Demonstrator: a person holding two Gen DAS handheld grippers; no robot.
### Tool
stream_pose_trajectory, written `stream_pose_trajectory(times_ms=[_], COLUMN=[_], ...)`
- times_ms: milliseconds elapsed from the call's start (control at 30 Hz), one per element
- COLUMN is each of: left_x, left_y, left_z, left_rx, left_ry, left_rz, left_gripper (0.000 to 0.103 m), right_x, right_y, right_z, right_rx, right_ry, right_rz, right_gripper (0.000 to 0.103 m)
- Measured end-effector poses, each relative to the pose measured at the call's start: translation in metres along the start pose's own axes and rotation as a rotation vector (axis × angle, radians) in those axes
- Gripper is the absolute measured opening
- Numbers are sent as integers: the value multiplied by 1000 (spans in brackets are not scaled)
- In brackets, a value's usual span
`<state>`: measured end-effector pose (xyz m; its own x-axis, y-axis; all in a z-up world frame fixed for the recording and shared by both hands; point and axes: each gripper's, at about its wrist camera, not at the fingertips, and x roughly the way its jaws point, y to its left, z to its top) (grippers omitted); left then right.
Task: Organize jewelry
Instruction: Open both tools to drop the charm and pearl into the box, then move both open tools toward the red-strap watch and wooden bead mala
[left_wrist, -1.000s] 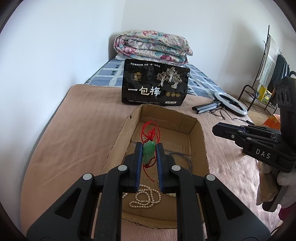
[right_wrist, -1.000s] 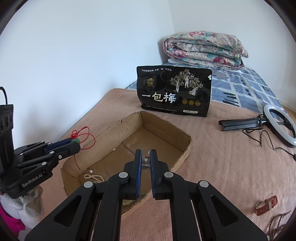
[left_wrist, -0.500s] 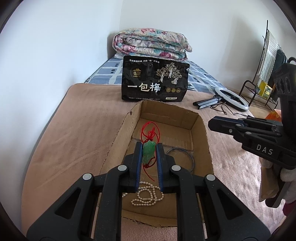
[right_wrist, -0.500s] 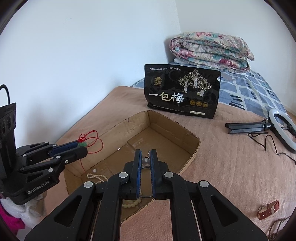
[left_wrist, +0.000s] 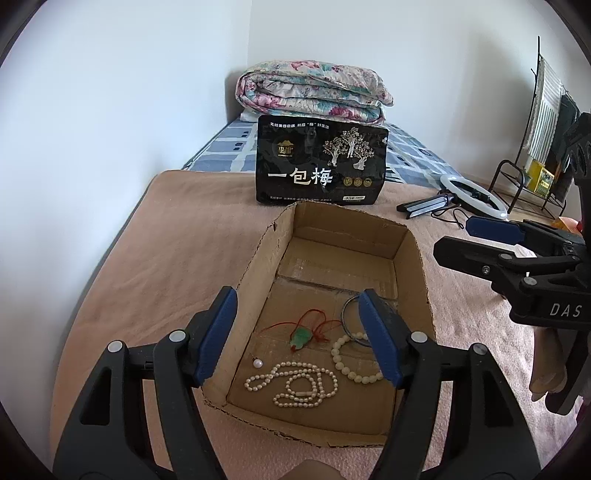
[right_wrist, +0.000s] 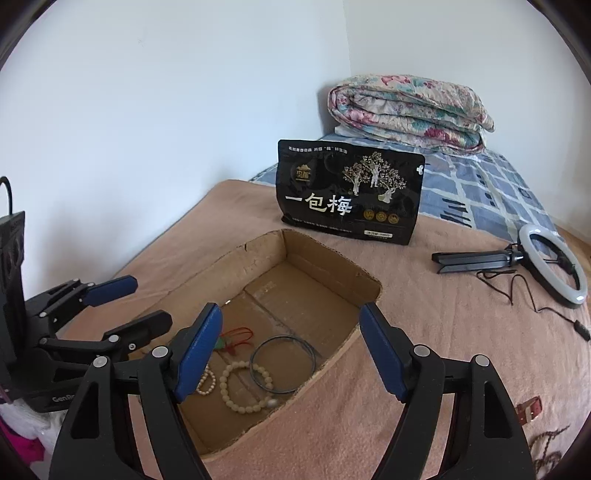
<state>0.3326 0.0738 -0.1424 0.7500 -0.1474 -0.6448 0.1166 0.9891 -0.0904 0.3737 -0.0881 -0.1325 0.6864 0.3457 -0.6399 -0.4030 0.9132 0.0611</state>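
Observation:
A shallow cardboard box (left_wrist: 406, 240) (right_wrist: 258, 254) lies on the tan blanket. Inside lie a green pendant on a red cord (left_wrist: 301, 336) (right_wrist: 236, 338), a pearl necklace (left_wrist: 295, 384), a beige bead bracelet (left_wrist: 351, 360) (right_wrist: 242, 387) and a dark wire ring (left_wrist: 349, 317) (right_wrist: 282, 363). My left gripper (left_wrist: 297, 332) is open and empty above the box's near end. My right gripper (right_wrist: 291, 350) is open and empty over the box's right side. Each gripper shows in the other's view, the right (left_wrist: 476, 240) and the left (right_wrist: 122, 306).
A black snack bag (left_wrist: 321, 166) (right_wrist: 351, 192) stands behind the box, a folded floral quilt (left_wrist: 314, 92) behind it. A ring light on a tripod (right_wrist: 554, 262) lies at the right. A brown watch strap (right_wrist: 528, 408) and a dark chain (right_wrist: 550, 446) lie on the blanket at lower right.
Both grippers have opened. The green pendant dropped from my left gripper into the box, and the small piece from my right gripper is gone from its fingers.

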Motion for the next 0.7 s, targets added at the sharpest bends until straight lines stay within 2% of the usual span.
stream_pose_trajectory(times_ms=[333,700], left_x=[-18,-53], left_y=[-10,-33], left_z=[-1,1], left_rx=[23,51], left_ry=[-15,-47], left_rz=[1,-13], left_gripper=[71,71], right_x=[-18,-60], right_y=[-1,-11], right_z=[0,-3], right_rx=[0,17], right_ry=[-16,-59], right_rz=[-21,-52], right_gripper=[78,79])
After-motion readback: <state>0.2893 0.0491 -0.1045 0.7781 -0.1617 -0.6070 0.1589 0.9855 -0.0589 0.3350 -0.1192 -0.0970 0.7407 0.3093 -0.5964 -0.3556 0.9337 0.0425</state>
